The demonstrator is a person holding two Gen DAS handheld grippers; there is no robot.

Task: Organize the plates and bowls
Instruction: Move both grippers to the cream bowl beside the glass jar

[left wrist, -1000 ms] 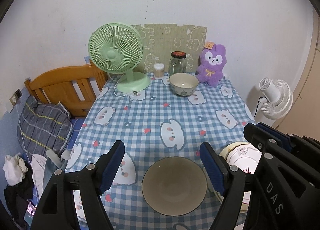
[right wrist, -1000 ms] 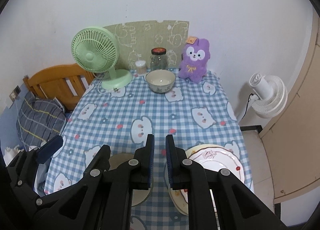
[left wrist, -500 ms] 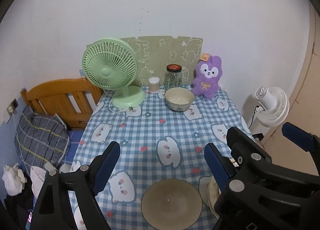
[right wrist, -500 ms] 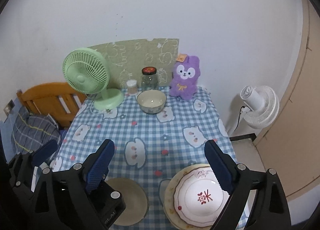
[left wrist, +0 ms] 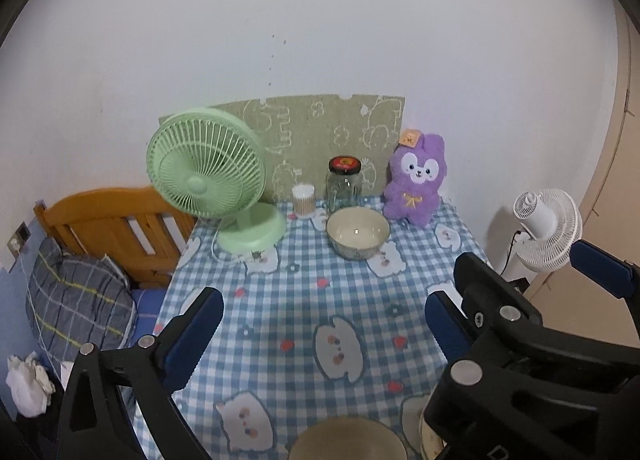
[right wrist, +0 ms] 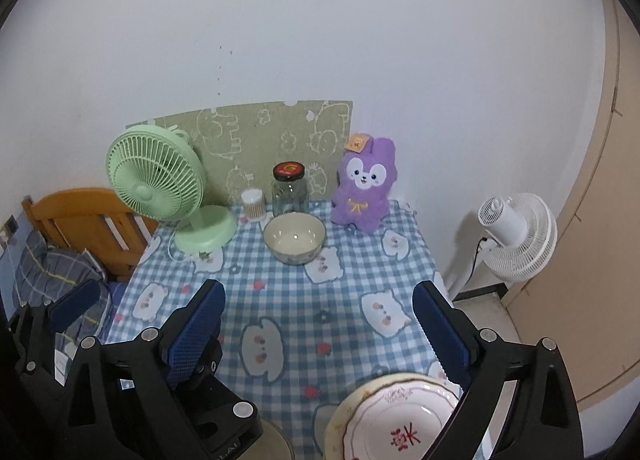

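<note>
A cream bowl [left wrist: 357, 232] [right wrist: 294, 238] stands at the far end of the checked tablecloth [left wrist: 304, 300]. A second, wider bowl [left wrist: 346, 440] shows only its rim at the bottom edge, below my left gripper [left wrist: 320, 316], whose jaws are opening with nothing between them. A stack of plates [right wrist: 396, 420], the top one white with a red character, lies near the front right. My right gripper [right wrist: 320, 300] hovers above and behind the stack, jaws opening, nothing between them. In the left wrist view the right gripper's black frame hides most of the plates.
At the back stand a green fan [left wrist: 208, 172], a glass jar [left wrist: 344, 184], a small tub [left wrist: 303, 200] and a purple plush [left wrist: 416, 180]. A wooden bed frame [left wrist: 112, 220] and a pillow are left of the table. A white floor fan [right wrist: 516, 236] is to the right.
Both grippers have risen and drawn back from the table. The right gripper went from shut to wide open and the left spread wider. Near bowl and plates slid toward the bottom edge.
</note>
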